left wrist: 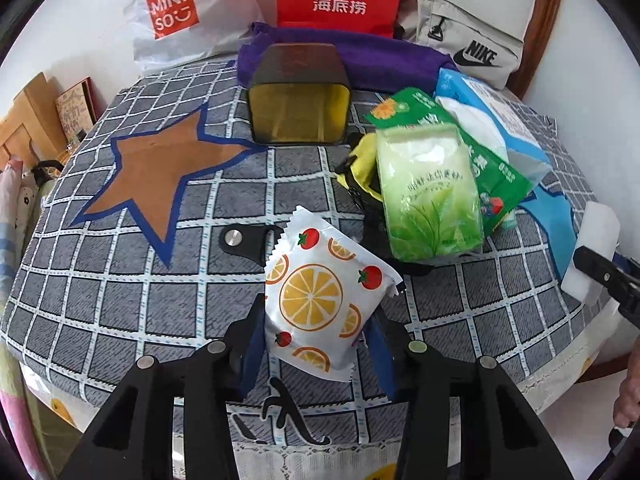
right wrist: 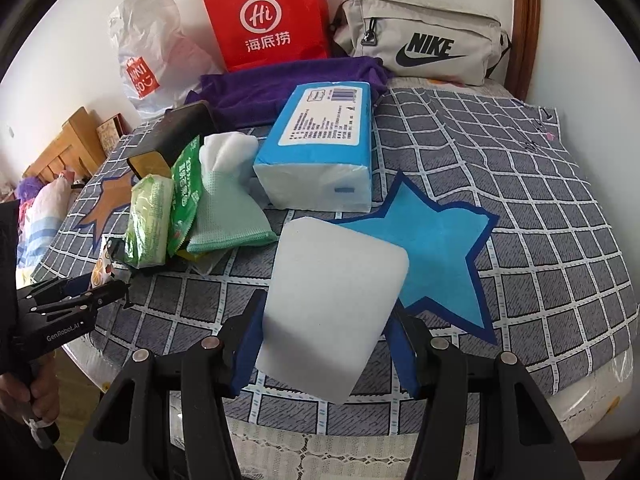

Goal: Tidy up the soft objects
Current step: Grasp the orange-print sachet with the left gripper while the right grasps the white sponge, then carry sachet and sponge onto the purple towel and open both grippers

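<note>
Because the fruit-print packet (left wrist: 320,300) between my left gripper (left wrist: 316,336) fingers is light, puffy and slippery, I pinch its lower half gently, while my right gripper (right wrist: 324,344) squeezes the soft white sponge (right wrist: 332,312).

White orange-and-tomato print packet (left wrist: 320,300), plain white sponge (right wrist: 334,312), grey checked cloth (left wrist: 160,280)
</note>
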Tool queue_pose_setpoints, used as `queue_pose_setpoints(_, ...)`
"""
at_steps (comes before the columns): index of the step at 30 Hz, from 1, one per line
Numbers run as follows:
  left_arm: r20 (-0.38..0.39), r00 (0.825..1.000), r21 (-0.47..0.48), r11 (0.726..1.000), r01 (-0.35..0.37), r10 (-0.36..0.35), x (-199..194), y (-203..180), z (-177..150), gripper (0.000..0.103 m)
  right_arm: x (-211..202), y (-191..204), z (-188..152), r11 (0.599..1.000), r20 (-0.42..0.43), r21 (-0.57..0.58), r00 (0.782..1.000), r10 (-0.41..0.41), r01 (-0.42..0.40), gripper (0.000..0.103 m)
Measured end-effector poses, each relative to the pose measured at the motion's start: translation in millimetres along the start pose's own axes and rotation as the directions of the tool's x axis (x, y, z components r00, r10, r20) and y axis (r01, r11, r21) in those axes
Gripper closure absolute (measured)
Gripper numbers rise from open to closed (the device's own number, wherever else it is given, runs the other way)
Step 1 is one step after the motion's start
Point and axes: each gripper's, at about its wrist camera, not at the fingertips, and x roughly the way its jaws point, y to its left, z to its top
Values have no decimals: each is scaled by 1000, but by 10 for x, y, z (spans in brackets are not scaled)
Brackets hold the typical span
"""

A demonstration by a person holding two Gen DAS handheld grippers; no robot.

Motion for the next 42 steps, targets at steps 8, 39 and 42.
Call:
queue_pose_setpoints(8, 50, 999, -54, 999, 1, 2, -217, 137, 239, 59, -166, 45, 157, 1000, 33, -22, 999, -2, 3, 47)
queue_pose_setpoints(39, 62, 998, -136, 991, -5, 14, 94, 361, 2032, 59, 117, 101, 1846, 996, 145, -72, 988, 56, -46, 47)
queue_pose_setpoints(42, 54, 998, -127, 992, -4, 11, 210, 323, 2197, 59, 259, 102, 2006, 996, 137, -77, 989, 58, -48, 47)
